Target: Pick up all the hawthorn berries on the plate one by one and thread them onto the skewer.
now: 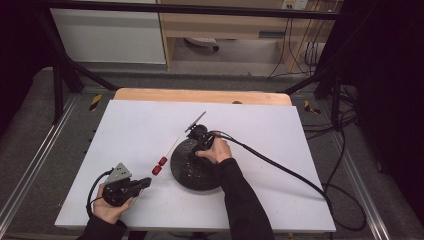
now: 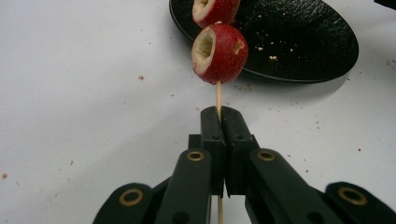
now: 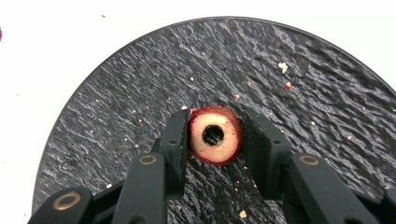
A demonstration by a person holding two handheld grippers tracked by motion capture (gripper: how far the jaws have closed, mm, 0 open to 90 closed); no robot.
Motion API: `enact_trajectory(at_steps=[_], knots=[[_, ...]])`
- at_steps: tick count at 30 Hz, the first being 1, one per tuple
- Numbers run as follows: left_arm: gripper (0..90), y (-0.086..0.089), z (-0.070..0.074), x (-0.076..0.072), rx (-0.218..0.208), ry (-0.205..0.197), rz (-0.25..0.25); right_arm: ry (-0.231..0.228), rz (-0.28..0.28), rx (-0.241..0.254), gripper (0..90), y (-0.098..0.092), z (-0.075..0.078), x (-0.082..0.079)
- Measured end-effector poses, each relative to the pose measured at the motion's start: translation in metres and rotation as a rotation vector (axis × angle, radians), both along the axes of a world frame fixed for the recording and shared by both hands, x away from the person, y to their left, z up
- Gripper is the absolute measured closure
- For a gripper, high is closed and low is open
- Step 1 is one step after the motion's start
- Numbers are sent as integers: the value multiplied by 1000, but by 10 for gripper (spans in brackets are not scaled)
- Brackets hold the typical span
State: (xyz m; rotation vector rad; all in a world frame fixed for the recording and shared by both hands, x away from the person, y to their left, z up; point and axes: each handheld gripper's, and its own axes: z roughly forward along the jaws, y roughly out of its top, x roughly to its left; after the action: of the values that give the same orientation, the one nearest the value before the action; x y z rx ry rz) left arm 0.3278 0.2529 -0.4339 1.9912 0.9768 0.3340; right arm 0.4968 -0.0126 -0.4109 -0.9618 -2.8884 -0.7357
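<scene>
A thin wooden skewer (image 2: 218,95) carries two cored red fruits (image 2: 218,53). My left gripper (image 2: 220,116) is shut on the skewer's bare end and holds it just over the white table. In the high view that gripper (image 1: 148,182) is at the front left, and the skewer (image 1: 170,149) slants up and away from it past the fruits (image 1: 160,165). A third cored red fruit (image 3: 215,135) lies on the round black plate (image 3: 280,93), hole facing the camera. My right gripper (image 3: 217,121) is shut on it, one pad on each side. From above, the right gripper (image 1: 196,149) points down onto the plate (image 1: 192,172).
The white board (image 1: 250,130) covers a wooden table and has crumbs scattered near the plate. A black cable (image 1: 280,167) trails from the right gripper across the board's right side. The black frame and dangling wires stand beyond the far edge.
</scene>
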Motion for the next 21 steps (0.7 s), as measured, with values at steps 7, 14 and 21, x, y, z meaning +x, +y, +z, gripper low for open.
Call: enact_trajectory(at_steps=[7,14,21], knots=[[883,0,0,0,-2,-1,-1,-8,-10,24,626,-2,7,-2],[884,-1,1,-1,-5,-4,1,-17,-30,33,626,-6,16,-6],[884,-2,1,-1,-2,-5,-2,-26,-47,54,627,-12,24,-11]])
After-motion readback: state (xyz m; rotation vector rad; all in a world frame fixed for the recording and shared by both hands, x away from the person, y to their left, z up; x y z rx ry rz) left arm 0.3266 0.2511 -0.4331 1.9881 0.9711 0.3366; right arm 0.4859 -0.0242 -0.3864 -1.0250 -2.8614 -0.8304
